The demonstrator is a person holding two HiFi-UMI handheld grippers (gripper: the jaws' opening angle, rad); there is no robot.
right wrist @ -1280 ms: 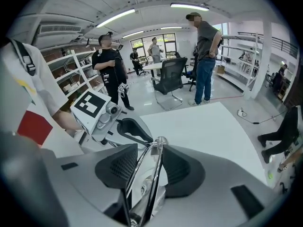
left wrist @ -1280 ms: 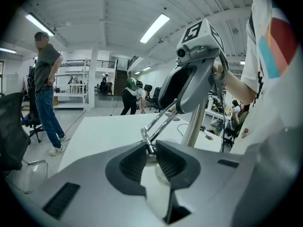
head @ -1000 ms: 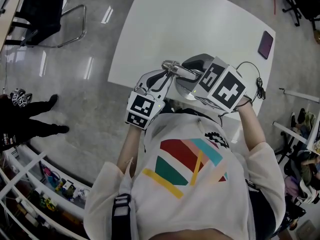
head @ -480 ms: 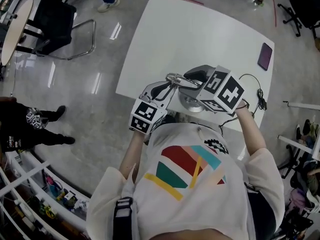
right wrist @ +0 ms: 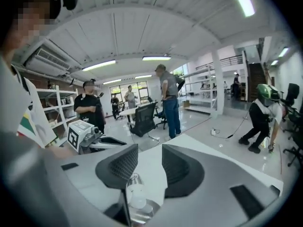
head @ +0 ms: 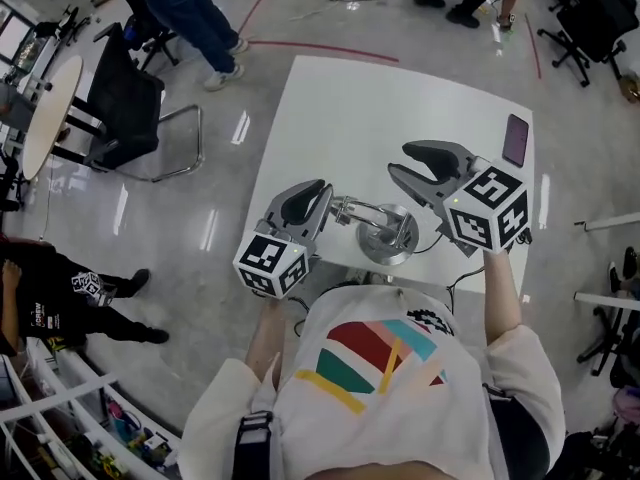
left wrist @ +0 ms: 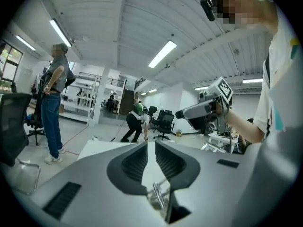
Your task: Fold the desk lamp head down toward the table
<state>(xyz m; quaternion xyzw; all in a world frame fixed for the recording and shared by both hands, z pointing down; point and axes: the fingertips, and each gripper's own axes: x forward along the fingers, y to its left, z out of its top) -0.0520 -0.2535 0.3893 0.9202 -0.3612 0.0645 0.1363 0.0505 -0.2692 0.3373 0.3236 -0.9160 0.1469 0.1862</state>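
Nothing is held: the left hand-held gripper [head: 308, 200] is narrowly parted, the right hand-held gripper [head: 400, 162] wider. The lamp [head: 386, 234], near the bench [head: 350, 108] edge, could be knocked off if brushed.

Left tool [head: 322, 191] and right tool [head: 400, 161] hang over the white table [head: 345, 108], flanking the folded desk lamp [head: 388, 236]

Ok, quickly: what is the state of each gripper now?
Left gripper: fingers slightly apart, holding nothing.
Right gripper: fingers open, holding nothing.
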